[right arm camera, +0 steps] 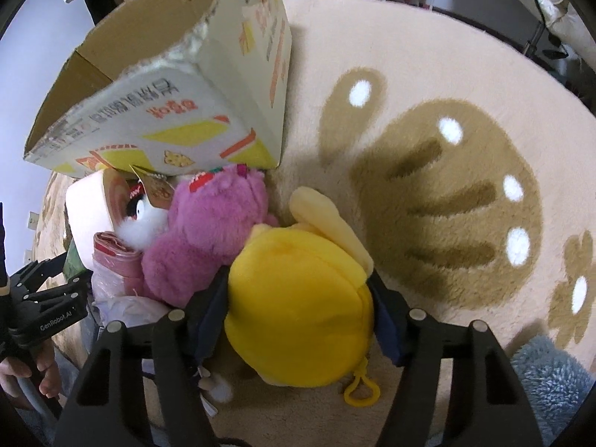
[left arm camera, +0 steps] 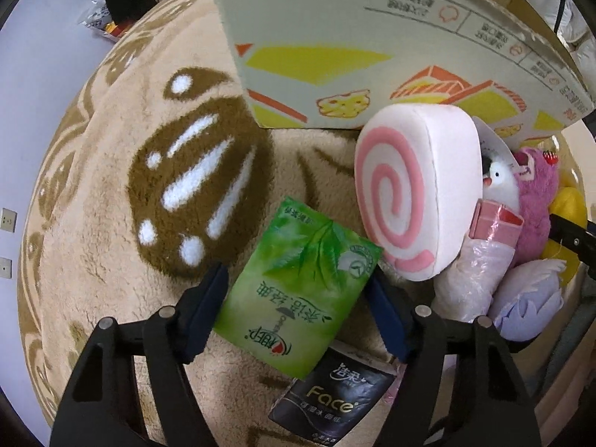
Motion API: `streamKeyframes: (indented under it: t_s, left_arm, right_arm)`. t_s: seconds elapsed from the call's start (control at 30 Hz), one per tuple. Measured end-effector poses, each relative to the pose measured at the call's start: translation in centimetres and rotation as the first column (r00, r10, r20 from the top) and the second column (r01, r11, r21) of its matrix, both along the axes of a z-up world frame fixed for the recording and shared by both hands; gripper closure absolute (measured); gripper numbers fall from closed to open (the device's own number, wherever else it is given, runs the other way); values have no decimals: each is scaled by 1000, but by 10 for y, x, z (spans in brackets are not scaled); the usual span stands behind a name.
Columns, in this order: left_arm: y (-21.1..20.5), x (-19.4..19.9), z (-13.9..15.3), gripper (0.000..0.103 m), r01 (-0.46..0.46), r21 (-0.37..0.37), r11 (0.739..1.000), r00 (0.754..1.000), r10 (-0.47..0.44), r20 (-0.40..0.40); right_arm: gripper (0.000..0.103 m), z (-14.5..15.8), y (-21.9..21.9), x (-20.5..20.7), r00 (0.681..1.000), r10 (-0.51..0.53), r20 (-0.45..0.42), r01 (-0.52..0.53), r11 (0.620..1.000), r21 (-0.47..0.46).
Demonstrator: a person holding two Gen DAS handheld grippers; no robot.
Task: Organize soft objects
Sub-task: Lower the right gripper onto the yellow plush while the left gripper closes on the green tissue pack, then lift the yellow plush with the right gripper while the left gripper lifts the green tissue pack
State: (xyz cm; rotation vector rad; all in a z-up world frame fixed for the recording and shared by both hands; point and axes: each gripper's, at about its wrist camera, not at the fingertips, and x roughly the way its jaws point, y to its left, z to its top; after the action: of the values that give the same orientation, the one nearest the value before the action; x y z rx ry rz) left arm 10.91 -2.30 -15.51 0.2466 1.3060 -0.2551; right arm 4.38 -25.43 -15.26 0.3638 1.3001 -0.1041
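My left gripper [left arm camera: 298, 279] is shut on a green tissue pack [left arm camera: 298, 290], its blue pads pressing both long edges, over a black tissue pack [left arm camera: 331, 406] on the rug. My right gripper [right arm camera: 300, 287] is shut on a yellow plush [right arm camera: 301, 298] with a yellow clip [right arm camera: 361, 391]. A pink-swirl white cushion [left arm camera: 413, 193] leans against a cardboard box [left arm camera: 372, 48]. A pink plush bear [right arm camera: 212, 231], a white penguin plush [right arm camera: 143, 223], a pink wrapped roll [left arm camera: 480, 257] and a lilac plush [left arm camera: 529, 298] lie in a pile by the box [right arm camera: 178, 111].
Everything sits on a round beige rug [left arm camera: 111, 193] with brown paw prints [right arm camera: 447, 193]. A blue fluffy item [right arm camera: 551, 383] is at the lower right of the right wrist view. The other gripper and a hand [right arm camera: 37, 305] show at its left edge. Wall sockets [left arm camera: 7, 219] sit far left.
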Motion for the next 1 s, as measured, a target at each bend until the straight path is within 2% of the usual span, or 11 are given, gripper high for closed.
streamKeyframes:
  t_s: [0.1, 0.27, 0.5, 0.67, 0.83, 1.0]
  left_arm:
    - [3, -5, 7, 32, -22, -16, 1000, 1000, 22, 13]
    - [5, -16, 30, 33, -37, -34, 999, 995, 40, 88]
    - [6, -37, 72, 33, -36, -73, 997, 971, 52, 234]
    - [6, -45, 105, 33, -63, -109, 992, 925, 98, 368]
    - [6, -47, 140, 33, -68, -117, 991, 859, 118, 497]
    - [4, -44, 166, 33, -61, -123, 991, 812, 121, 571]
  right_arm:
    - [32, 10, 4, -2, 999, 8, 34, -7, 1000, -21]
    - [32, 34, 13, -7, 991, 33, 127, -25, 998, -60]
    - [32, 74, 18, -22, 952, 28, 304, -9, 998, -63]
    - [32, 100, 18, -33, 897, 44, 439, -2, 995, -96]
    - [32, 135, 32, -39, 819, 108, 563, -5, 983, -181]
    - [32, 164, 46, -36, 758, 154, 634, -9, 974, -225]
